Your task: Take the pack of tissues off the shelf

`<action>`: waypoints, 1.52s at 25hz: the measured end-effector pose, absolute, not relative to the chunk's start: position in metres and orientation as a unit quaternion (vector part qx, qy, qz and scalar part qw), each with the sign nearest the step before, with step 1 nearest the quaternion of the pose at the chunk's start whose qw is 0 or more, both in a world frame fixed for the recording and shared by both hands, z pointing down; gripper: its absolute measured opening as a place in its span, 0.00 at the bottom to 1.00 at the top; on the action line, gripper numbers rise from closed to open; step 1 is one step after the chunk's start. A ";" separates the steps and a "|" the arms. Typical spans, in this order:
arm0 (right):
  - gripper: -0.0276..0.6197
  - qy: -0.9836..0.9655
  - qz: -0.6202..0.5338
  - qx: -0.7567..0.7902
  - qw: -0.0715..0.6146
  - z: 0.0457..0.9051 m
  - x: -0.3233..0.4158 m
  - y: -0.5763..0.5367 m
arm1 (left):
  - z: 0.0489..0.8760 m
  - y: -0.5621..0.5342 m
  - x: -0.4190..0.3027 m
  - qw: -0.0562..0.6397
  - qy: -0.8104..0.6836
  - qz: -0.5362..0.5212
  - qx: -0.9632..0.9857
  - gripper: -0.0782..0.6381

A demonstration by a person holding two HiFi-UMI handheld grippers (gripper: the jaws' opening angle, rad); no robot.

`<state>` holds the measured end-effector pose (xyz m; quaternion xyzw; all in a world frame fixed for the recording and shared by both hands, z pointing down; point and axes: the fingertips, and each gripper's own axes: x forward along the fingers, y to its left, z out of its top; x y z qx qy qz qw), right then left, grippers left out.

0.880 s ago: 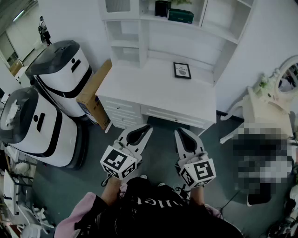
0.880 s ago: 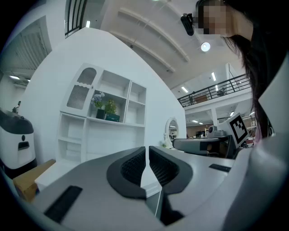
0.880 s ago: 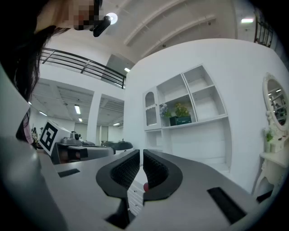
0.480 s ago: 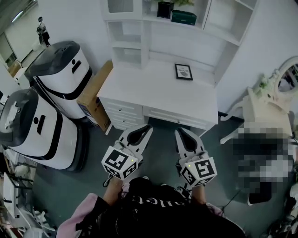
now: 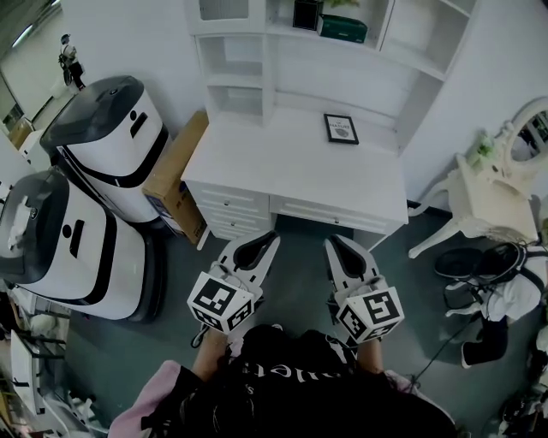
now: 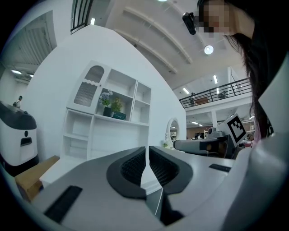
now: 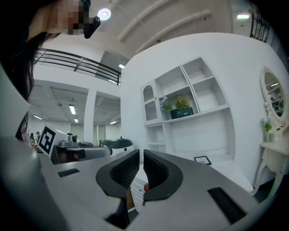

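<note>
Both tools are low in front of me, pointed at the white desk (image 5: pixel 291 171). My left gripper (image 6: pixel 146 159) has its jaws pressed together with nothing between the pads. My right gripper (image 7: pixel 141 163) is the same, closed and empty. That suits the moment, I think: nothing is within reach to take hold of, and closed jaws carry tidily while I line up.

The pack of tissues (image 5: pixel 343 28), the dark green one, sits well ahead of and above both tools. It is up on the shelf (image 5: pixel 402 53) over the desk, roughly in line with the right gripper. It lies flat just beside a dark potted plant (image 5: pixel 306 13), which stands on the left gripper's side of it. Between my jaw tips and that shelf stretches the whole desk top. It is bare except for a small picture frame (image 5: pixel 341 128) lying ahead of the right gripper.

So the job has not begun: the pack is untouched on its shelf. I reckon the right gripper is better placed. It would need to rise, reach over the desk and open wide enough for the pack. The plant is the thing to watch, and coming in from the side away from the pot should keep me clear of it.
</note>
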<state>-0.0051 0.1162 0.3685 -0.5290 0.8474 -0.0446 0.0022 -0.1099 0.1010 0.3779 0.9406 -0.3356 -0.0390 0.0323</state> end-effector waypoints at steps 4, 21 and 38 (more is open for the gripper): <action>0.14 0.842 -0.055 -0.537 -0.011 0.382 -0.012 0.111 | 0.391 0.094 -0.129 0.044 -0.344 -0.035 0.937 0.16; 0.14 0.846 -0.068 -0.529 -0.020 0.401 0.018 0.024 | 0.411 0.010 -0.113 0.069 -0.367 -0.033 0.927 0.16; 0.14 0.871 -0.047 -0.488 -0.026 0.399 0.133 -0.161 | 0.394 -0.166 0.020 0.046 -0.383 -0.018 0.923 0.16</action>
